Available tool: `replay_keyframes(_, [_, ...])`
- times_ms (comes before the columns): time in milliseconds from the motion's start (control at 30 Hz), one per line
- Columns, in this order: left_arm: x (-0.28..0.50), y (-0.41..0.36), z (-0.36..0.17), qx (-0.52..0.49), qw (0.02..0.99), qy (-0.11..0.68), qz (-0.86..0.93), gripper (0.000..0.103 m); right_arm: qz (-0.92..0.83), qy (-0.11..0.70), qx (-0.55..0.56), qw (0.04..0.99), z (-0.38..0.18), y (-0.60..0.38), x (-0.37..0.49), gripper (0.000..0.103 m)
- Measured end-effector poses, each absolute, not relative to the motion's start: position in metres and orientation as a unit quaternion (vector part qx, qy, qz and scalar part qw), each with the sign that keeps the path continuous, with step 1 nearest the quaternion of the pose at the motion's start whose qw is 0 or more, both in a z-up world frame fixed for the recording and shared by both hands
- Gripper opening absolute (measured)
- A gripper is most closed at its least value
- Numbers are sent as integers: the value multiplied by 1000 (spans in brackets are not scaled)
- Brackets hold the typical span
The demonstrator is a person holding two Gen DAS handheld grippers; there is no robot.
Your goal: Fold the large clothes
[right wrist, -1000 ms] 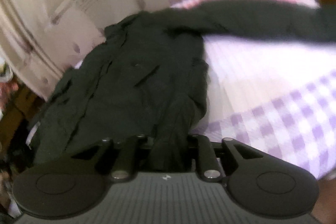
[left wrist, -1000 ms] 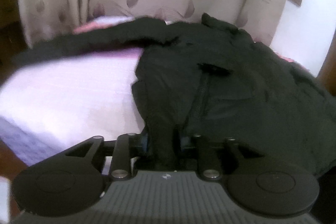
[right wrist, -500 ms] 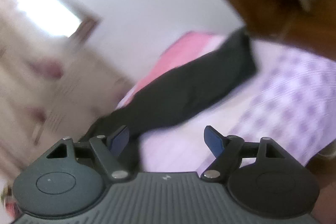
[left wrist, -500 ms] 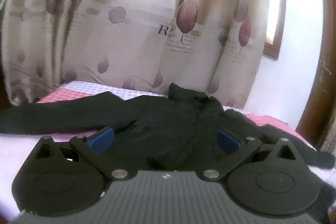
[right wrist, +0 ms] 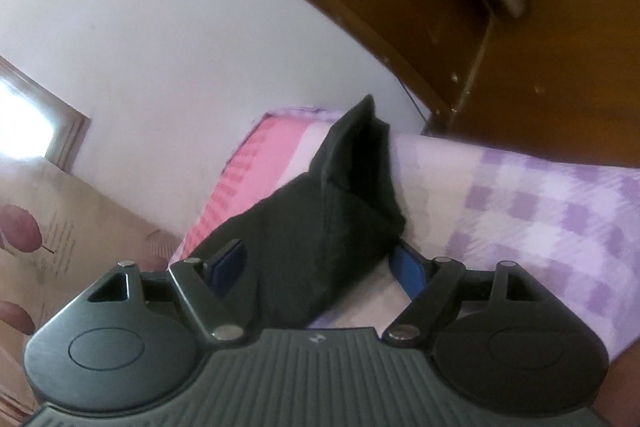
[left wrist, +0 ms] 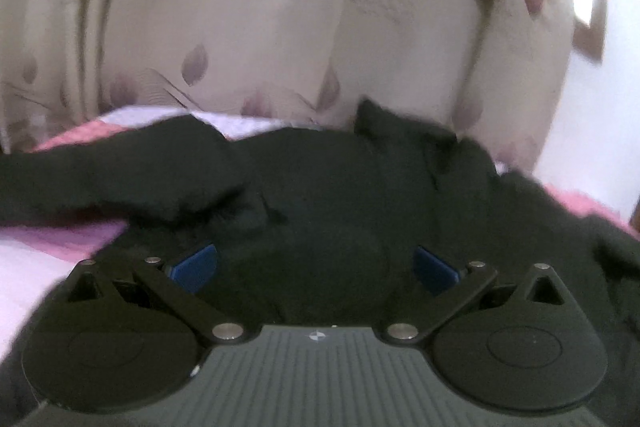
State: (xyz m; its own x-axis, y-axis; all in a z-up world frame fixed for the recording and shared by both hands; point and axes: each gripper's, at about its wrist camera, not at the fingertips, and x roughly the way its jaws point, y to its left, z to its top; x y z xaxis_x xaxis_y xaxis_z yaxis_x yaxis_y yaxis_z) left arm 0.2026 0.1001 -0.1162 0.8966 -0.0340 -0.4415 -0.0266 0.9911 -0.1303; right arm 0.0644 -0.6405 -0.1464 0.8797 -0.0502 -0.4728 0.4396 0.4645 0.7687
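Black jacket (left wrist: 340, 195) lies spread flat on the bed (left wrist: 36, 267), collar toward the curtain (left wrist: 260, 27), one sleeve (right wrist: 320, 227) stretched out over the pink-and-purple checked sheet toward the wooden headboard (right wrist: 520, 47). Left gripper (left wrist: 314, 263) sits low over the jacket body, jaws wide, blue pads clear of the cloth. Right gripper (right wrist: 320, 267) straddles the sleeve near the cuff, jaws wide, pads not pressing on it.

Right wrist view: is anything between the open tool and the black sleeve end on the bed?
Nothing visible. The sleeve already lies between the spread pads of the right tool, resting on the checked sheet. No other item crosses the gap, and the pads are not pressing on it.
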Motion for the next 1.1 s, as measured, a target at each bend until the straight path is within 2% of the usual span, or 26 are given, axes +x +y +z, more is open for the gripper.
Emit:
replay_keyframes(167, [206, 99, -120, -61, 969, 238, -7, 103, -170, 191, 449, 856, -147, -626, 83, 78])
replay_keyframes(200, [206, 101, -120, -68, 968, 241, -7, 103, -174, 196, 436, 861, -146, -624, 88, 74])
replay_keyframes(233, [208, 104, -121, -76, 967, 244, -7, 103, -178, 204, 424, 864, -145, -620, 92, 54])
replay_keyframes(300, [209, 111, -123, -102, 962, 252, -4, 103, -190, 231, 413, 860, -148, -623, 103, 24])
replay_keyframes(333, [209, 115, -123, -118, 960, 254, -3, 103, -191, 234, 421, 855, -148, -627, 105, 19])
replay_keyframes(433, [206, 126, -125, -157, 957, 244, -6, 103, -198, 218, 486, 823, -130, -640, 115, 15])
replay_keyframes(533, [201, 129, -124, -172, 958, 231, 2, 103, -166, 176, 481, 843, -68, -623, 145, 15])
replay_keyframes(700, [197, 137, -123, -200, 956, 216, 9, 103, -40, 114, 475, 872, 38, -541, 221, 15])
replay_keyframes(800, [193, 143, -122, -221, 953, 206, 11, 103, 61, 103, 472, 874, 77, -462, 265, 15])
replay_keyframes(933, [187, 151, -122, -250, 950, 188, 15, 103, 189, 117, 461, 859, 85, -345, 310, 15])
replay_keyframes(1100, [182, 157, -122, -276, 946, 172, 17, 103, 270, 191, 428, 841, 34, -211, 349, 16])
